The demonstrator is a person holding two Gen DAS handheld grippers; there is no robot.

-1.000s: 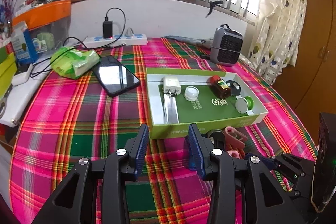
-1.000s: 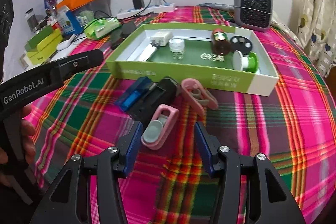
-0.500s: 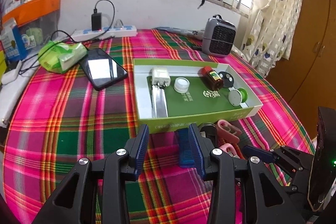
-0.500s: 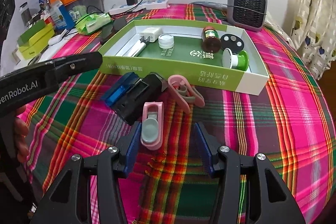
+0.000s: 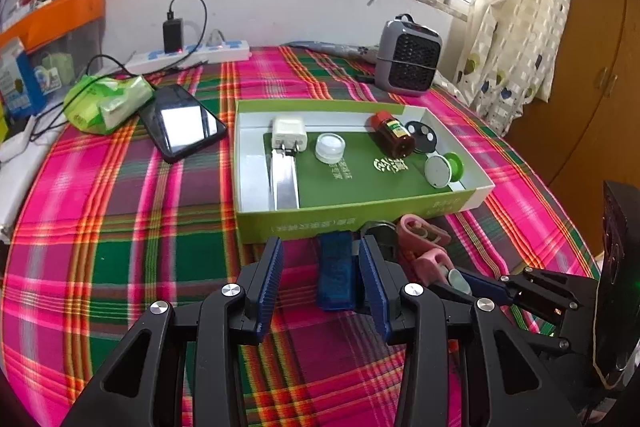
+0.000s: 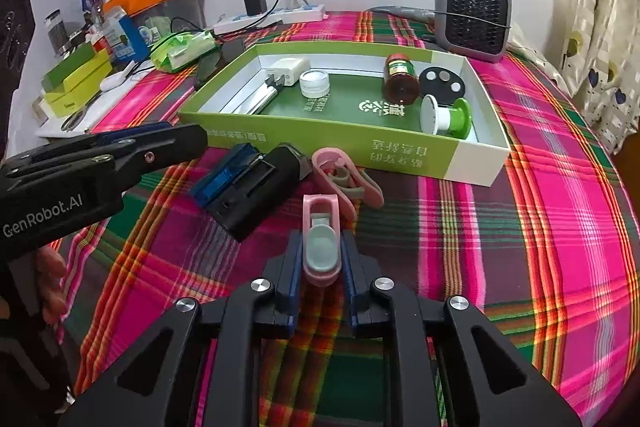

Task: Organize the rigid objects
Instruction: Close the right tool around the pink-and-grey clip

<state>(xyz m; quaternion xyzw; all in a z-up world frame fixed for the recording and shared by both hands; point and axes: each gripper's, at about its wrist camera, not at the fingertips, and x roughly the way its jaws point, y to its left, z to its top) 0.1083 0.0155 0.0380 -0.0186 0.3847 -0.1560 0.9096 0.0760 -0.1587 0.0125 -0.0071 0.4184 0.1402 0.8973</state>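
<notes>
Clamping a pink clip [image 6: 321,247] between its blue-padded fingers [image 6: 294,269], the right gripper [image 6: 320,269] held the piece by its rear end, with the clip's looped front pointing toward the green box [image 6: 328,141]. The clip sat just short of the box's near wall, on the plaid tablecloth [image 6: 540,227]. A second pink clip [image 6: 346,181] lay on the cloth between the held one and the box, close to the wall. Left of that, a black block [image 6: 256,197] and a blue case [image 6: 222,175] lay side by side, touching, also near the box front.

The left gripper [image 5: 320,279] had its fingers [image 5: 270,277] set apart, empty, hovering by the box's near wall; the blue case [image 5: 336,277] showed in the gap between them, closer to the right finger, and contact could not be judged. From the right wrist view the left gripper [image 6: 152,143] reached in from the left, and a hand [image 6: 50,281] was partly visible on its handle.

Inside the box lay a white charger [image 5: 289,135], a silver bar [image 5: 285,179] beneath it, a small white jar [image 5: 330,148], a brown bottle [image 5: 392,133] on its side, a black round disc [image 5: 422,137] and a green spool [image 5: 444,169]. Beyond the box stood a grey heater [image 5: 408,61]; left of the box lay a phone [image 5: 182,121] and a green packet [image 5: 106,101].
</notes>
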